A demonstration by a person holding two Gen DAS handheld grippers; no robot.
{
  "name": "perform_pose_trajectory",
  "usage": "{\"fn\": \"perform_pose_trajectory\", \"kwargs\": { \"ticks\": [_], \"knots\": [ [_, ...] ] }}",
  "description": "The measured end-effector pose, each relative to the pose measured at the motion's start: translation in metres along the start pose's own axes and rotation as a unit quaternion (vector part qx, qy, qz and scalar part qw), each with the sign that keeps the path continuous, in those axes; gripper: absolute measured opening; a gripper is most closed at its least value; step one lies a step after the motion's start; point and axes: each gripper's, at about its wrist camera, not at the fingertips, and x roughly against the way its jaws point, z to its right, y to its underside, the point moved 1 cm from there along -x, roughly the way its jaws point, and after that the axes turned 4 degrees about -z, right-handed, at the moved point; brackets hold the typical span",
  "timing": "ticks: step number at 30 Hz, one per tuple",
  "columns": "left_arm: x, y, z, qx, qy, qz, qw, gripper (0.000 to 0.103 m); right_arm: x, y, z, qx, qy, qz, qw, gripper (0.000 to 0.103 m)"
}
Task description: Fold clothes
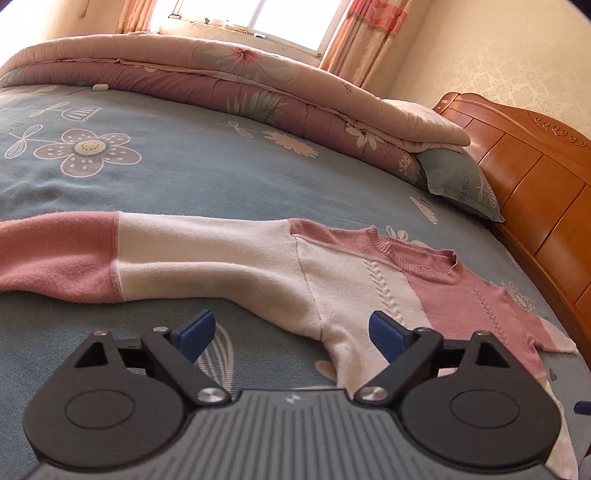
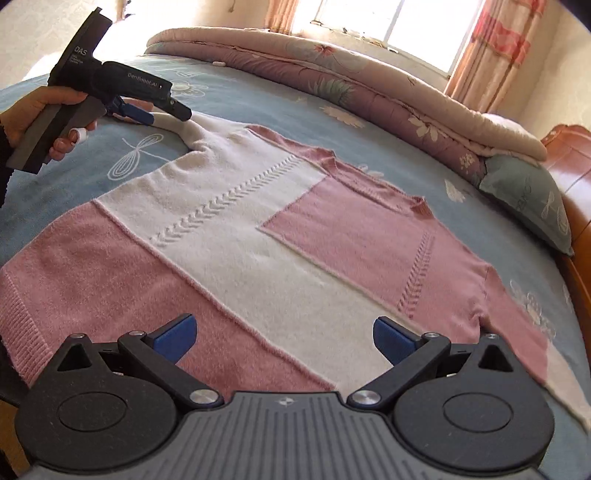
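Right gripper: fingers wide, nothing between them, above the sweater's hem.
Left gripper: fingers wide, empty, by the armpit.
Sweater: pink and white, flat on the bed; hem near, collar toward the headboard.
Sleeve: stretched out sideways.
Right view only: a hand holding the left gripper over the sleeve.
Far: folded quilt, pillow.

Bright window w/ pink curtains, cream wallpaper, wooden headboard beside bed.
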Motion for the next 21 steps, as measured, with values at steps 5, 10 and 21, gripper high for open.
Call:
{"fn": "perform_pose_trajectory", "kwargs": {
  "ticks": [5,10,21],
  "knots": [
    [0.014,-0.007,-0.044,0.058,-0.019,0.002,0.9981,0.091,-0.042,-0.091,-0.041,0.126,0.012,0.053,0.991,0.103],
    [0.021,-0.007,-0.068,0.076,-0.044,-0.006,0.9961,0.092,-0.111,-0.148,-0.078,0.182,0.012,0.056,0.982,0.103],
    [0.022,-0.014,-0.081,0.106,-0.028,0.003,0.994,0.092,-0.195,-0.174,-0.114,0.256,0.104,0.026,0.961,0.103]
  ]
}}
